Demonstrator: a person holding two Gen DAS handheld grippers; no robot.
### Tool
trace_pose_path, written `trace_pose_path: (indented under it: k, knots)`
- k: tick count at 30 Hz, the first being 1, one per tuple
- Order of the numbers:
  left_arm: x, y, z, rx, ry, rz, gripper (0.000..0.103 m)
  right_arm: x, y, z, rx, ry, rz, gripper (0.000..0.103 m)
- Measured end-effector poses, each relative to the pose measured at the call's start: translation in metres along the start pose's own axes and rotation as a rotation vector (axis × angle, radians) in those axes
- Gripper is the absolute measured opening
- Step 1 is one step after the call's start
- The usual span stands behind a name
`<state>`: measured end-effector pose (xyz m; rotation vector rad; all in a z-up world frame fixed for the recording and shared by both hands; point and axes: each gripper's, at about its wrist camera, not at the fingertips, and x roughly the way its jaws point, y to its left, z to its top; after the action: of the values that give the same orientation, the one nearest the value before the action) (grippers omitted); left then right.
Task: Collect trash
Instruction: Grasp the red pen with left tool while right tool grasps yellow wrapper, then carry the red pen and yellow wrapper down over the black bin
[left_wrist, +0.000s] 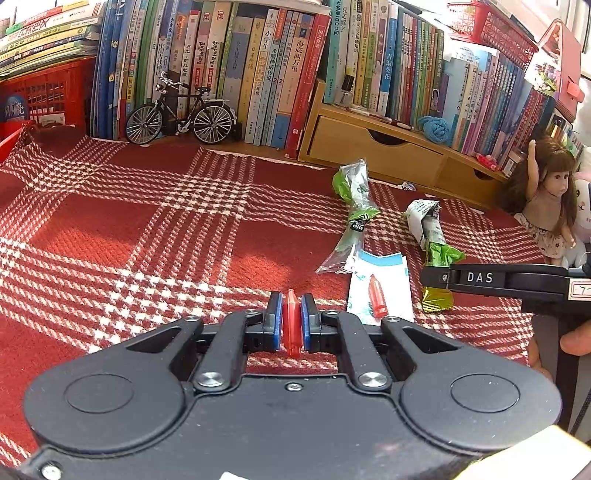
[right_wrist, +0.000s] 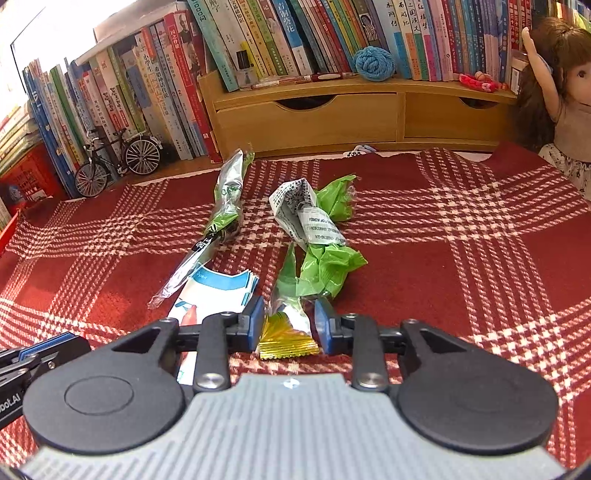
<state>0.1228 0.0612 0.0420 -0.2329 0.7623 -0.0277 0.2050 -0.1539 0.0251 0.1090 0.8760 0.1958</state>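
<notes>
My left gripper (left_wrist: 291, 323) is shut on a small red crayon-shaped plastic piece (left_wrist: 291, 328), held just above the red plaid cloth (left_wrist: 147, 229). To its right lies a white-and-blue packet (left_wrist: 384, 284) with a similar red shape on it. My right gripper (right_wrist: 290, 321) stands open with its blue pads either side of a gold-tipped green wrapper (right_wrist: 288, 341). Beyond it lie a crumpled white-and-green wrapper (right_wrist: 314, 236) and a long clear-and-green wrapper (right_wrist: 221, 218). The right gripper (left_wrist: 428, 286) enters the left wrist view from the right, over the gold wrapper (left_wrist: 437, 301).
Rows of books (left_wrist: 258, 66) and a wooden drawer shelf (right_wrist: 314, 118) line the back edge. A model bicycle (left_wrist: 181, 114) stands at the back left and a doll (left_wrist: 546, 199) at the right. A red crate (left_wrist: 44, 96) sits far left.
</notes>
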Motion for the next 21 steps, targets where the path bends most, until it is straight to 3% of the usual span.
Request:
trace_pose_path:
  k: [5,7,8,18,20,21]
  knots:
    - [0.004,0.003,-0.001,-0.006,0.005,-0.016,0.010,0.015,0.005,-0.001,-0.010,0.036,-0.017,0.048]
    - [0.004,0.004,-0.003,-0.006,0.007,-0.024,0.010,0.014,0.005,-0.004,-0.009,0.034,-0.012,0.033]
    - [0.003,0.003,-0.003,-0.003,0.007,-0.026,0.010,0.011,0.005,-0.004,-0.008,0.034,-0.007,0.031]
    - [-0.024,-0.004,-0.009,0.006,-0.008,-0.054,0.010,-0.033,0.001,-0.010,-0.001,0.023,0.056,0.024]
    - [-0.034,-0.005,-0.011,0.012,-0.015,-0.061,0.010,-0.044,0.001,-0.013,-0.012,0.021,0.066,0.013]
    - [-0.039,-0.006,-0.013,0.014,-0.018,-0.065,0.010,-0.050,0.001,-0.015,-0.012,0.024,0.073,0.013]
